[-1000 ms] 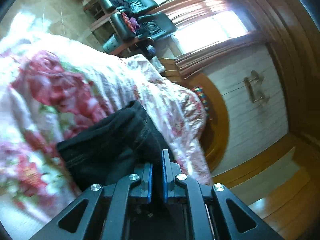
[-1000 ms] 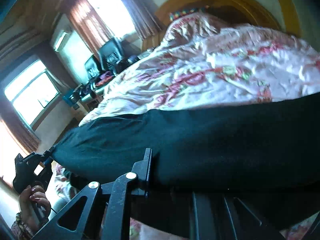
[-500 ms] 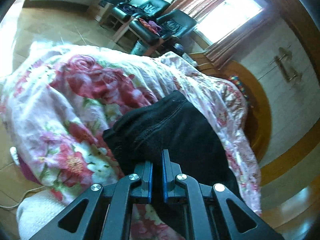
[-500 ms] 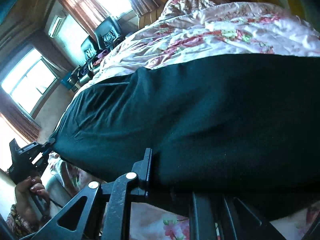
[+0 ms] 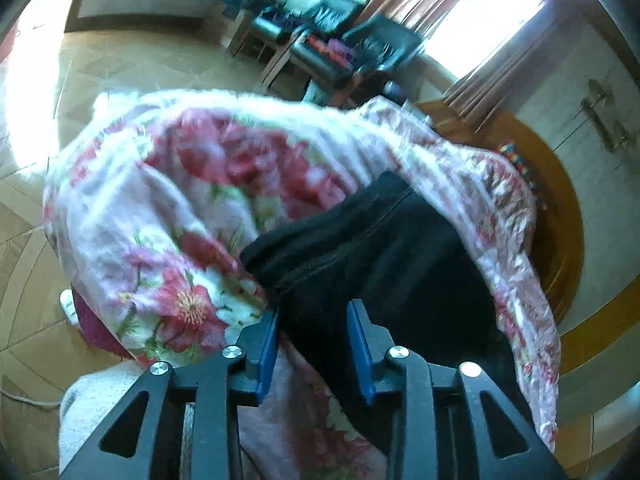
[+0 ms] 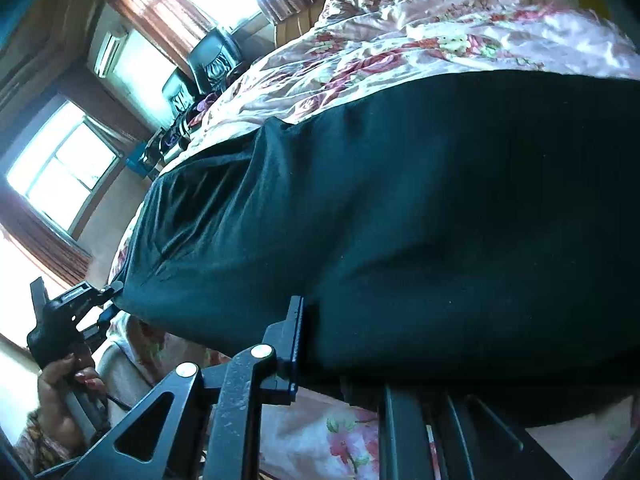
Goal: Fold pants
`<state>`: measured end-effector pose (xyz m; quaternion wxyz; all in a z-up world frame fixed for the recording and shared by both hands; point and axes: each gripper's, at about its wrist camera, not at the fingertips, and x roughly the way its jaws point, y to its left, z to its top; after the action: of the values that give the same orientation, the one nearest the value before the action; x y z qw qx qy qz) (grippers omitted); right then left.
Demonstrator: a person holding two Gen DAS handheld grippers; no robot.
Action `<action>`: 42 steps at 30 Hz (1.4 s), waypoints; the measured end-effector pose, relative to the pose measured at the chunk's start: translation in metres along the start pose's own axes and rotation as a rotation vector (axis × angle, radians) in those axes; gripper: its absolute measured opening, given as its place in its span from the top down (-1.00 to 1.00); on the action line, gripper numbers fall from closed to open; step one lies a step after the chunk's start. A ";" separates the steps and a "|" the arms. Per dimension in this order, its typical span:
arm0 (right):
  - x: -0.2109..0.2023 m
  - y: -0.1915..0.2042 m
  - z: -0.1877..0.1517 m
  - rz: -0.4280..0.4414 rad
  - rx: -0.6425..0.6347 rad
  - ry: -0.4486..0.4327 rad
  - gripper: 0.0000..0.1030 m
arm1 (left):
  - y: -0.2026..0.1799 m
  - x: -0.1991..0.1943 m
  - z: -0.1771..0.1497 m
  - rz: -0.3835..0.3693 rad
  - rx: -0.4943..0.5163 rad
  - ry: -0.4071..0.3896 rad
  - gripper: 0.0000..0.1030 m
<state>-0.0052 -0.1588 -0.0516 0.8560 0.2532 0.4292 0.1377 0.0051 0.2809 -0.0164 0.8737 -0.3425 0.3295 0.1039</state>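
Oddly, left gripper (image 5: 312, 344) fingers parted; pants (image 6: 420, 220) hide right fingers' state

black pants (image 5: 372, 256) lying folded on bed.

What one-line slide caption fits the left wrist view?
Open left claw over dark fabric pants on a pink floral bedspread.

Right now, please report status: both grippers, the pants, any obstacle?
Left gripper open, pants between its fingers. Right gripper cannot tell, black cloth hides one finger. Pants lie on floral quilt. No obstacle seen.
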 end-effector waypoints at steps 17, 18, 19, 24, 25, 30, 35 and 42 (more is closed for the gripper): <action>-0.078 -0.077 0.016 -0.106 0.265 -0.188 0.03 | -0.144 0.023 -0.064 -0.183 0.577 0.051 0.24; -0.086 -0.087 0.015 -0.119 0.292 -0.213 0.02 | -0.151 0.030 -0.073 -0.184 0.612 0.076 0.24; -0.095 -0.098 0.015 -0.136 0.325 -0.238 0.01 | -0.156 0.034 -0.079 -0.193 0.638 0.097 0.24; -0.136 -0.150 0.013 -0.212 0.481 -0.359 0.00 | -0.167 0.053 -0.103 -0.253 0.710 0.183 0.24; -0.144 -0.161 0.015 -0.223 0.514 -0.388 0.00 | -0.165 0.053 -0.107 -0.261 0.712 0.199 0.24; -0.179 -0.192 0.028 -0.297 0.557 -0.505 0.00 | -0.157 0.057 -0.113 -0.267 0.716 0.226 0.24; -0.197 -0.224 0.042 -0.318 0.615 -0.546 0.17 | -0.155 0.057 -0.115 -0.256 0.714 0.219 0.24; -0.226 -0.210 0.049 -0.266 0.563 -0.549 0.84 | -0.158 0.056 -0.115 -0.260 0.731 0.217 0.24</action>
<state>-0.0963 -0.4520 0.0078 0.8463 0.4472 0.2348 -0.1695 0.0537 0.0844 -0.0319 0.9039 -0.0569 0.3891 -0.1685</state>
